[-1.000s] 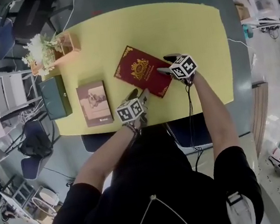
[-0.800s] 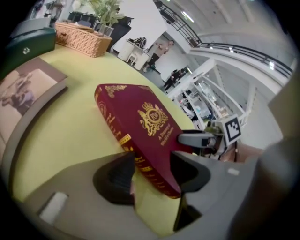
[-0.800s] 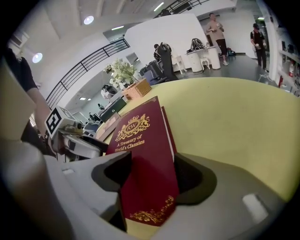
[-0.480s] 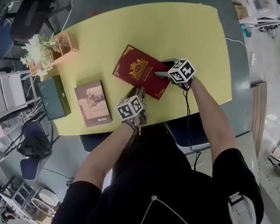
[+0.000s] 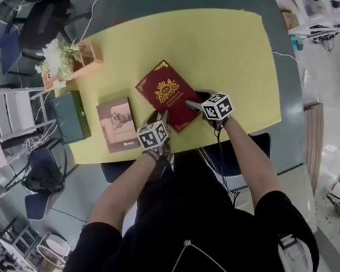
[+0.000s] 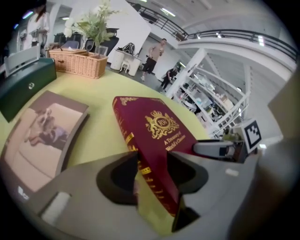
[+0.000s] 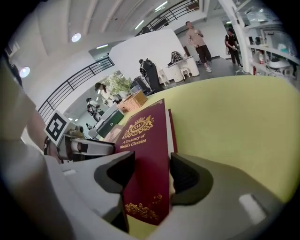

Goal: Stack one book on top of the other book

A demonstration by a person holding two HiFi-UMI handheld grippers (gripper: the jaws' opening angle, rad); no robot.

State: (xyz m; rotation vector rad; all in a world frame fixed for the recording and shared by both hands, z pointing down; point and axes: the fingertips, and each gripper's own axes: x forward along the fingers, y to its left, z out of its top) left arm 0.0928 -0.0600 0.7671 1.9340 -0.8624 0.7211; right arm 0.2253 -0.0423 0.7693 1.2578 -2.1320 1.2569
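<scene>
**Step in hand:** pickup of the top book, with the transfer not yet made.
- Tan book [image 5: 117,125], dog photograph on the cover: lies flat at centre-left of the head view. It serves as the base of the stack and nothing lies on it.
- Left gripper [image 6: 153,159]: clamped on the near spine corner of the red book [image 5: 165,89]. Its jaws have just been easing slightly wider, with the book between the pads.
- Red book, gilt crest, titled "A Treasury of World's Classics": at frame centre, just right of the tan book and apart from it.
- Right gripper [image 7: 152,164]: clamped on the near page-edge corner of the same book. Its jaws have just been closing on it.

**Next move, as judged:** lift with both grippers level, carry toward frame left, square the red book over the tan cover, lower it and release.

**Surface:** yellow table [image 5: 228,55], rounded corners.
- Flower basket [image 5: 68,55]: at the table's upper left.
- Dark green case [image 5: 70,117]: below the basket.
- Right half of the table: bare.

**Room:** grey floor, chairs at the left, shelving at the right. People stand in the distance in both gripper views.
</scene>
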